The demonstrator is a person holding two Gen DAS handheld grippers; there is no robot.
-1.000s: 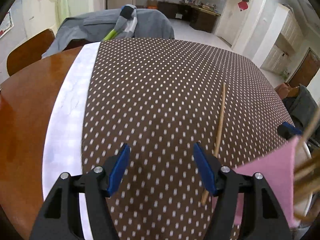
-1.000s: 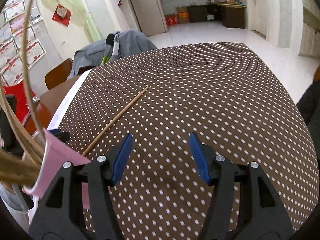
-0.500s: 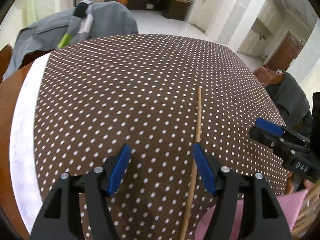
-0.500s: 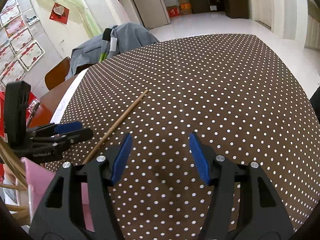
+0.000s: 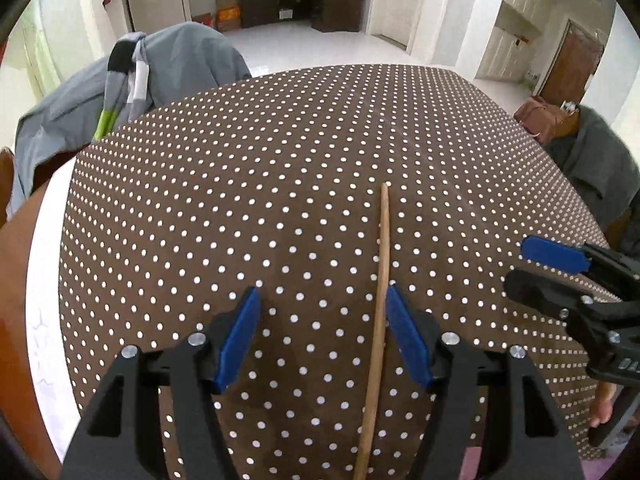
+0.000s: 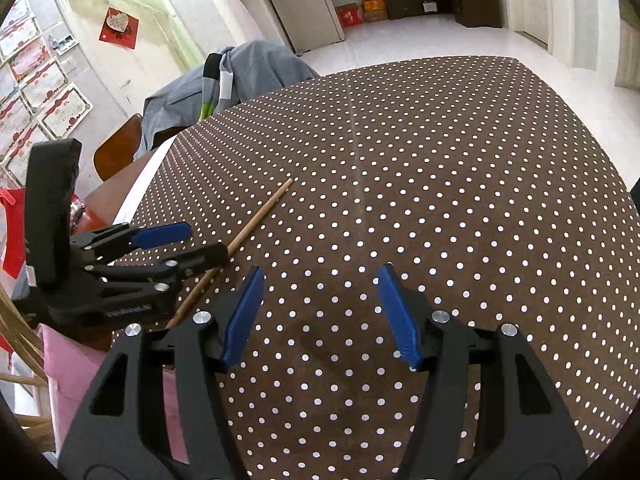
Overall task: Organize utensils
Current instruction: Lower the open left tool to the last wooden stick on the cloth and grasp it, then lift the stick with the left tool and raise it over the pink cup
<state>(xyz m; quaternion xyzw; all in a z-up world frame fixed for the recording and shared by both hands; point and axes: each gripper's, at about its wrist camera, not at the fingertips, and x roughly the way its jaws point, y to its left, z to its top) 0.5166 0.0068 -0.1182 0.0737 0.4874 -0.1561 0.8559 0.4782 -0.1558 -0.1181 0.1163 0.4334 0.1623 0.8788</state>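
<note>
tablecloth [image 5: 280, 184] bare beyond | chopstick [image 5: 382, 280] between closing left claw [image 5: 320, 340]

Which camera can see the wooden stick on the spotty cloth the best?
The left wrist view: the chopstick runs straight up the middle, between the left tool's open pads. In the right wrist view it lies off to the left, partly hidden behind that tool.

Left gripper [image 5: 320, 336] now astride chopstick [image 5: 380, 280]
</note>
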